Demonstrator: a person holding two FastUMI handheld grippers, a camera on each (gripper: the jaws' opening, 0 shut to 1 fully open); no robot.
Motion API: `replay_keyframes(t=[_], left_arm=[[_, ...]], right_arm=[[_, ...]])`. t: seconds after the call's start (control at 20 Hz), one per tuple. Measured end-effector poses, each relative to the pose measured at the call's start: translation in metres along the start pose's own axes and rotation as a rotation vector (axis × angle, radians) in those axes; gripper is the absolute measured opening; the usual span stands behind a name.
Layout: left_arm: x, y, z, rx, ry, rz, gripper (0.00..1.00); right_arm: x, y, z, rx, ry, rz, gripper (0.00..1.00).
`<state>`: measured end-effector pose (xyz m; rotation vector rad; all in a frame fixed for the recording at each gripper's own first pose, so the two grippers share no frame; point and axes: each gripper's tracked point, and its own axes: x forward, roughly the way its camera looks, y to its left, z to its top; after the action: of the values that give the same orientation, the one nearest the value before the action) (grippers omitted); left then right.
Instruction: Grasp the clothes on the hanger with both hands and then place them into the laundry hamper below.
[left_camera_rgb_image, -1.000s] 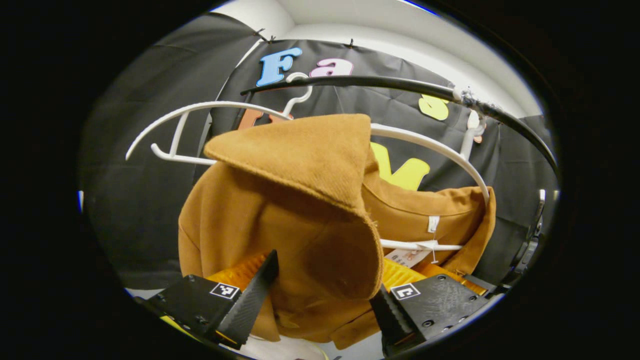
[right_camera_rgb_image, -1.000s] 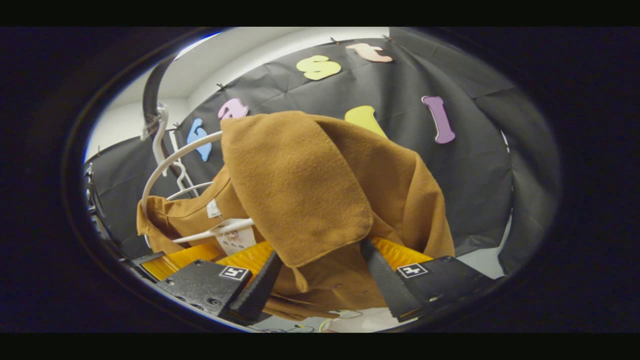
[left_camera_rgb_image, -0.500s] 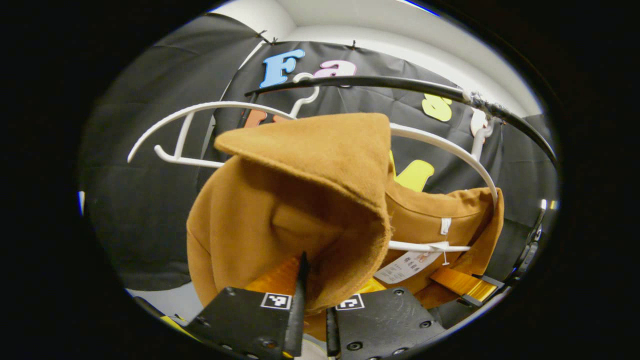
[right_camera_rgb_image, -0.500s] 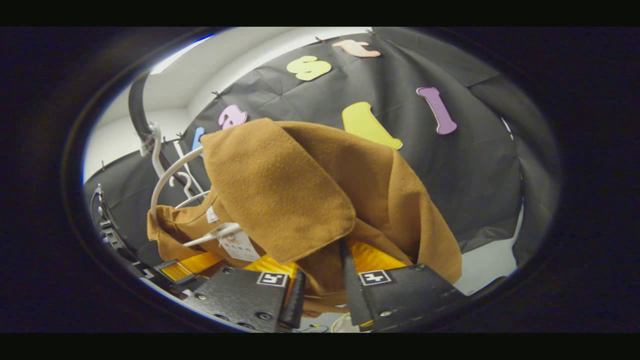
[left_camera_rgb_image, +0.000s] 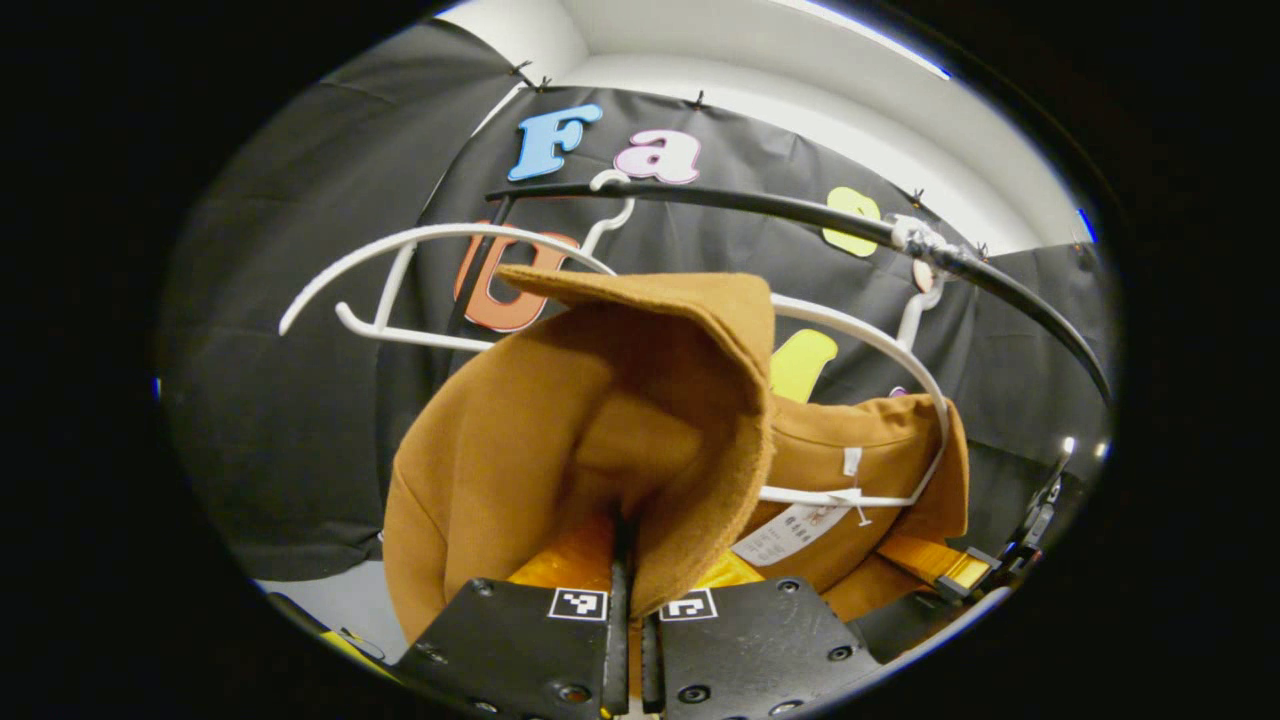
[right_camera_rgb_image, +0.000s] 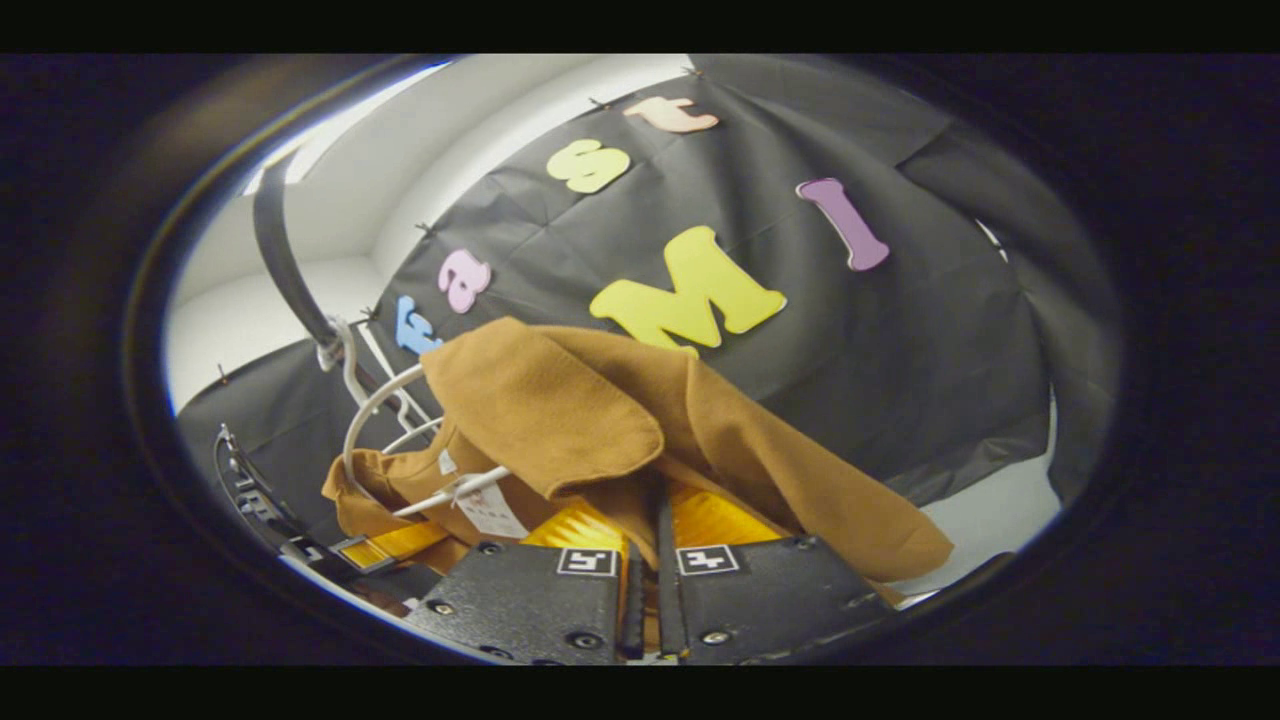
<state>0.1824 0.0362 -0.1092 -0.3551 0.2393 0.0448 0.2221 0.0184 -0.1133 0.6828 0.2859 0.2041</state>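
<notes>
Left gripper view, my left tongs (left_camera_rgb_image: 628, 600): closed down to a narrow slit, with a fold of the brown garment (left_camera_rgb_image: 520, 460) pinched between both fingers.
Left gripper view, the garment: its near shoulder is bunched up and pulled towards me, the flap curling over my tongs; the far shoulder and the collar with its paper tag (left_camera_rgb_image: 790, 532) hang on the white hanger (left_camera_rgb_image: 860, 335).
Left gripper view, the hanger: hooked on the black rail (left_camera_rgb_image: 760, 205), with an empty white hanger (left_camera_rgb_image: 400, 290) beside it on the same rail.
Left gripper view, far off: an orange-sided tool at the lower right edge, which I take for my other tongs, though it is too small to be sure.

Right gripper view, my right tongs (right_camera_rgb_image: 645, 590): also drawn narrow, both fingers pressing on the garment's (right_camera_rgb_image: 560, 420) cloth, which drapes up and over them.
Right gripper view, the garment: a long flap trails off to the right past my tongs; the collar and tag sit to the left, looped by the white hanger (right_camera_rgb_image: 375, 425) under the rail (right_camera_rgb_image: 285, 270).

Done so far, as I judge it: both grips are made.
Left to do: free the cloth from the hanger, then lower it into the hamper, which I cannot see from here.
</notes>
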Motion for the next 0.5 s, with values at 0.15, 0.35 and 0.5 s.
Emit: replay_keyframes(t=[0.15, 0.35, 0.5], left_arm=[[-0.012, 0.004, 0.014, -0.009, -0.031, 0.012, 0.11], [-0.028, 0.014, 0.025, -0.024, -0.048, 0.015, 0.05], [-0.041, 0.009, 0.038, -0.046, -0.068, -0.01, 0.05]], right_arm=[[-0.011, -0.004, 0.012, 0.008, -0.028, -0.021, 0.09], [-0.028, 0.001, 0.028, 0.009, -0.092, -0.027, 0.07], [-0.028, -0.001, 0.038, 0.061, -0.104, -0.016, 0.07]])
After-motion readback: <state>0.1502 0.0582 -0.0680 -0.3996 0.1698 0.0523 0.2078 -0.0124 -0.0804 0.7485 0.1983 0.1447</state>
